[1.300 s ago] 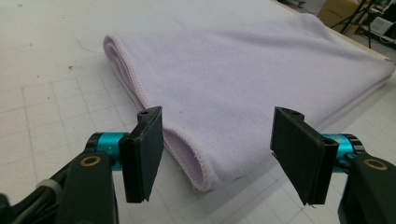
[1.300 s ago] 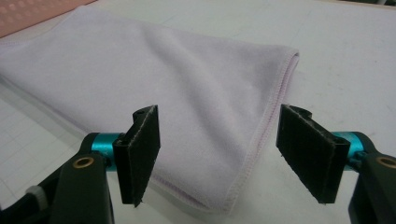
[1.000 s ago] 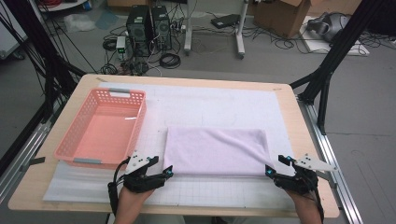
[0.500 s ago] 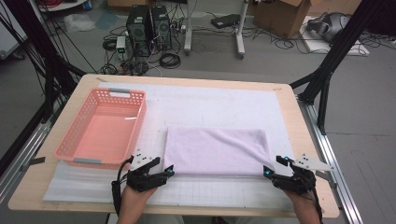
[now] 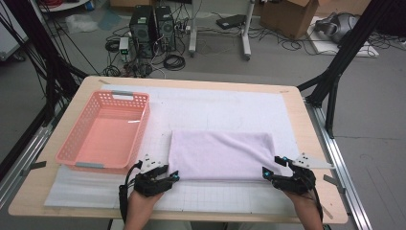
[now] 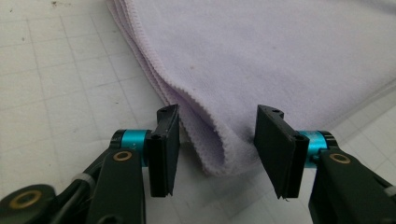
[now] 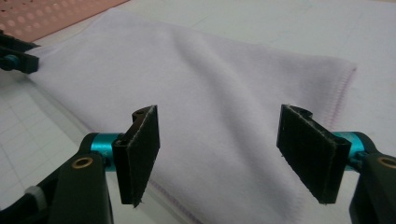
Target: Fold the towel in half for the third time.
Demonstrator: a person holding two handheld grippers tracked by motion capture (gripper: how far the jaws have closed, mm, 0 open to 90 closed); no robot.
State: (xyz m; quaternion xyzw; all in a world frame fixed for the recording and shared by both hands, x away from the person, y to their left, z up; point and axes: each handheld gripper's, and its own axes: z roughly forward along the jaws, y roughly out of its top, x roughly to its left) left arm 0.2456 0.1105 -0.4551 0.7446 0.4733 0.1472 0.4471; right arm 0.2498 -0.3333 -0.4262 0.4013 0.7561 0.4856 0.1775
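Note:
A folded lilac towel lies flat on the white grid mat near the table's front. My left gripper is at the towel's near left corner. In the left gripper view that folded corner sits between the jaws of the left gripper, which have just been closing; a gap still shows beside the left pad. My right gripper stands at the near right corner. In the right gripper view, the right gripper has its jaws wide apart above the towel, gripping nothing.
A pink plastic basket stands empty on the mat, left of the towel; it also appears in the right gripper view as the basket. The table's front edge runs just behind both hands. Black frame posts and cables stand beyond the table.
The left gripper's jaws have drawn closer together around the towel's near left corner. Both hands have stayed where they were, and the towel has not shifted.

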